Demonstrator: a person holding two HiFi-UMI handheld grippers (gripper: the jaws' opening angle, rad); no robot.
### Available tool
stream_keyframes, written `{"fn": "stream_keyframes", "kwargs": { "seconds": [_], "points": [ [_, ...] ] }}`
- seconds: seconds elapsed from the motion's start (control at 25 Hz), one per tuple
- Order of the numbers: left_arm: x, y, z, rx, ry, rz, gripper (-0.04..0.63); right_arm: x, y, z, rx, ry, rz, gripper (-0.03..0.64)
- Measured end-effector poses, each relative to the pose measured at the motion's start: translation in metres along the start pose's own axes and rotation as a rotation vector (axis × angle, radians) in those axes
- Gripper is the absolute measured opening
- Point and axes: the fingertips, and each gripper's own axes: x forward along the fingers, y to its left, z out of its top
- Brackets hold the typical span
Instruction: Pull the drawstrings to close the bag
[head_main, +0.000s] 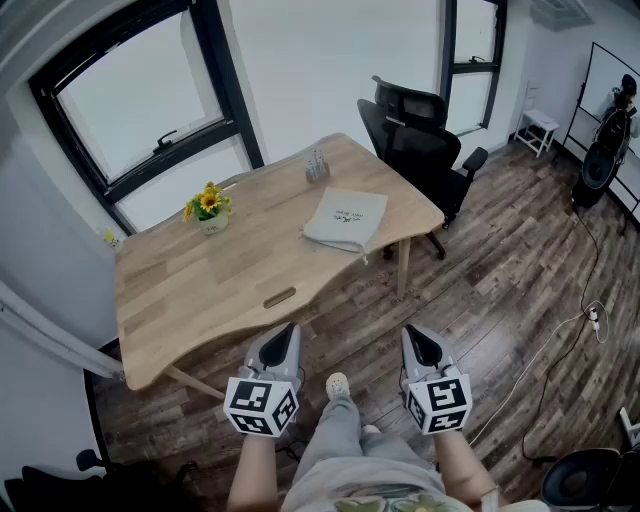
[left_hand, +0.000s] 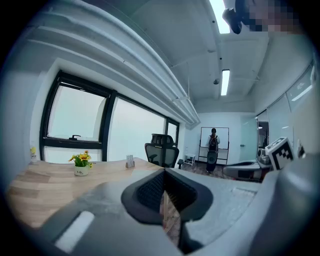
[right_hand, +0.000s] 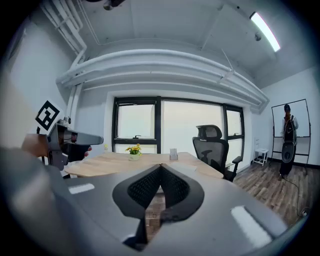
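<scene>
state: pre-approach | left gripper (head_main: 288, 336) + right gripper (head_main: 416, 338): jaws together, empty, side by side short of the tabletop (head_main: 190, 290), likely plain carry pose | bag (head_main: 345, 218): flat near far right corner, well apart from both | drawstrings: too small to read, probably untouched

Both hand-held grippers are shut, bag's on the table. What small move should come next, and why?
Probably step to the table and bring the left hand-held gripper and right hand-held gripper toward the bag: it lies well beyond both, and both are shut and empty.
</scene>
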Motion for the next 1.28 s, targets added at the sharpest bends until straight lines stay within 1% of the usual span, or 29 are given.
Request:
{"fn": "stream_keyframes", "kwargs": {
  "seconds": [0.28,0.44,0.68,0.88,1.04,1.28],
  "points": [
    [0.014,0.016,-0.003,0.020,0.018,-0.010,0.006,0.022,0.004,0.002,0.008,-0.024,-0.004,0.003],
    [0.034,0.035,-0.004,0.031,0.038,-0.009,0.006,0.045,0.002,0.001,0.004,-0.008,-0.001,0.003],
    [0.074,0.073,-0.001,0.021,0.057,-0.001,0.006,0.097,-0.007,0.007,0.003,0.015,0.010,0.003],
    [0.114,0.105,-0.002,0.048,0.085,-0.003,0.005,0.140,-0.012,0.013,-0.006,0.035,0.034,0.003],
    [0.146,0.130,-0.003,0.059,0.105,-0.006,0.005,0.171,-0.028,0.019,-0.008,0.045,0.012,0.005],
    [0.185,0.160,-0.006,0.080,0.145,-0.027,0.005,0.210,-0.040,0.018,0.003,0.077,-0.009,0.043]
  ]
}}
